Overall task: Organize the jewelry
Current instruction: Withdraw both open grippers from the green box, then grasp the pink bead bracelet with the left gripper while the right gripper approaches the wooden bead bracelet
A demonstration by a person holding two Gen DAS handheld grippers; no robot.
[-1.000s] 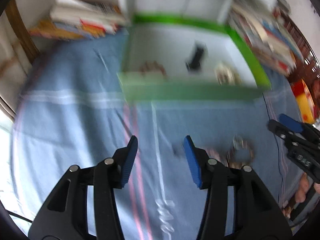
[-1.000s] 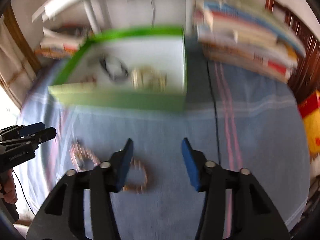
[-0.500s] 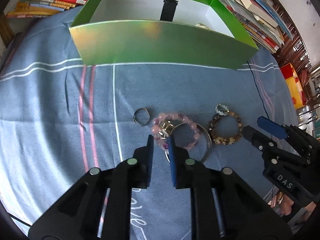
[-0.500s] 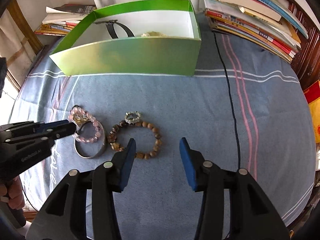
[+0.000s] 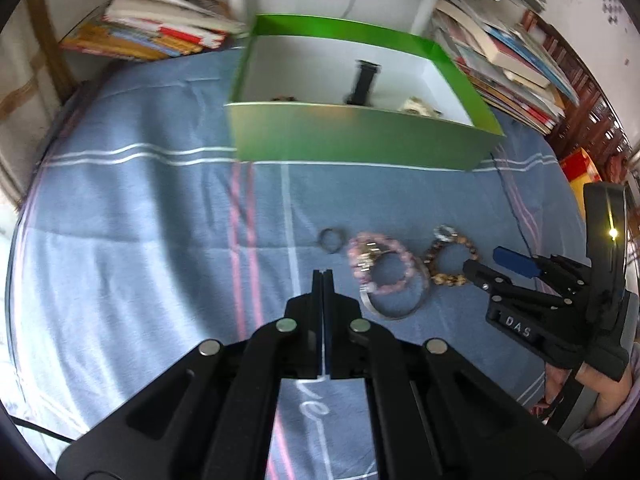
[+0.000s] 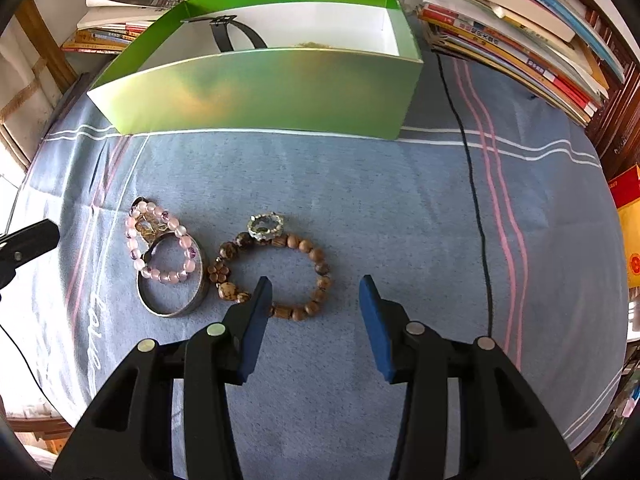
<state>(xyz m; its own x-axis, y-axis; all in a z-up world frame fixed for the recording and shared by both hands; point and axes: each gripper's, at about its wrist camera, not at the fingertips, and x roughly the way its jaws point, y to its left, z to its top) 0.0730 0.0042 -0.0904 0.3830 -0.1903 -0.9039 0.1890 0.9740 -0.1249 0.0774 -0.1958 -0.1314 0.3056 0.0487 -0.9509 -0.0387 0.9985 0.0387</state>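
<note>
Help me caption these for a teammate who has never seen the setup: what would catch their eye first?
Probably the bright green box at the back of the blue cloth, with a black strap inside it. In front of it lies a cluster of jewelry: a pink bead bracelet overlapping a silver bangle, and beside them a brown bead bracelet just ahead of the open right gripper. The left gripper is shut, empty.

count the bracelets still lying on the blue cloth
3: a pink bead bracelet overlapping a silver bangle, and a brown wooden bead bracelet just right of them. More jewelry in the green box is mostly hidden.
</note>
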